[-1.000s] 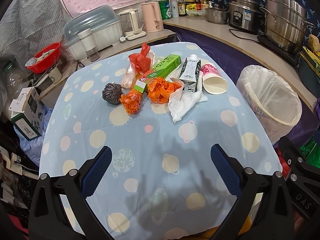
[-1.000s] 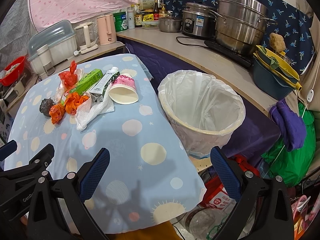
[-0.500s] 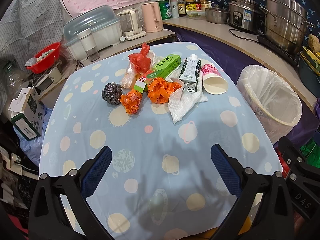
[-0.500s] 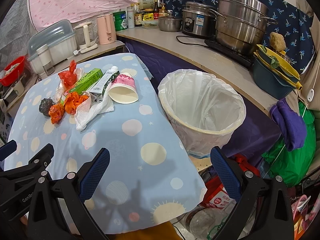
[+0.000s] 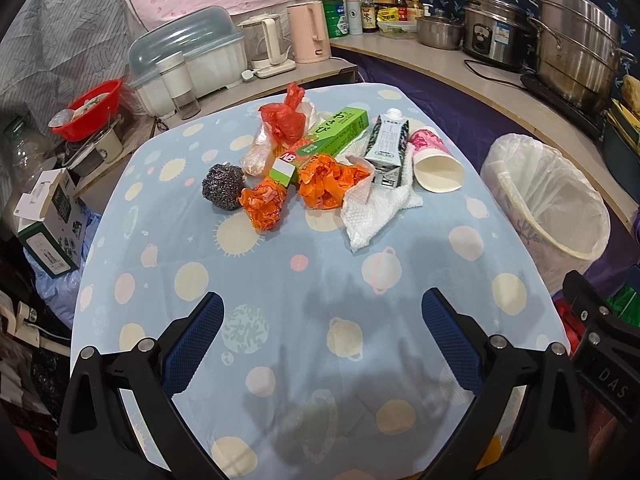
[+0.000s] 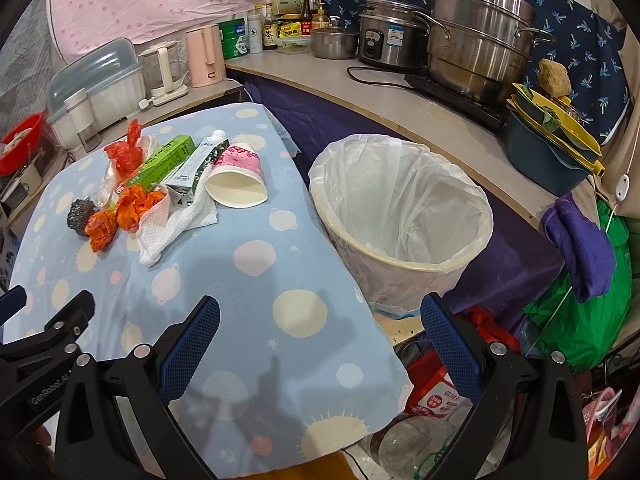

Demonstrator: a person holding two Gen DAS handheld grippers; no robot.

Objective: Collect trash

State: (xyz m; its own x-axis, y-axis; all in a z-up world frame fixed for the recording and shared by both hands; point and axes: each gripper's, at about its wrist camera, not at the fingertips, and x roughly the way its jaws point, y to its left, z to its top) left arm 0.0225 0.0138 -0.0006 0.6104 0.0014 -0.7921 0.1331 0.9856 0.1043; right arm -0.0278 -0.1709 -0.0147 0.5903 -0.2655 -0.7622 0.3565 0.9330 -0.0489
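Note:
Trash lies in a cluster at the far middle of the blue spotted table [image 5: 280,280]: a steel scrubber [image 5: 223,187], two orange wrappers [image 5: 264,205] [image 5: 330,182], a red bag [image 5: 284,118], a green box [image 5: 324,138], a milk carton [image 5: 387,144], a white napkin [image 5: 376,210] and a pink paper cup [image 5: 434,162] on its side. A white-lined bin [image 6: 400,216] stands right of the table. My left gripper [image 5: 322,334] hovers open over the near table, well short of the trash. My right gripper [image 6: 320,344] is open above the table's near right corner, beside the bin.
A counter [image 6: 400,108] behind the bin carries steel pots [image 6: 476,36], a rice cooker [image 6: 390,34] and bottles. Kettles [image 5: 308,32] and a covered dish rack [image 5: 188,64] sit beyond the table. Boxes [image 5: 48,228] and a red bowl [image 5: 90,108] crowd the left; bags [image 6: 580,308] lie on the floor at right.

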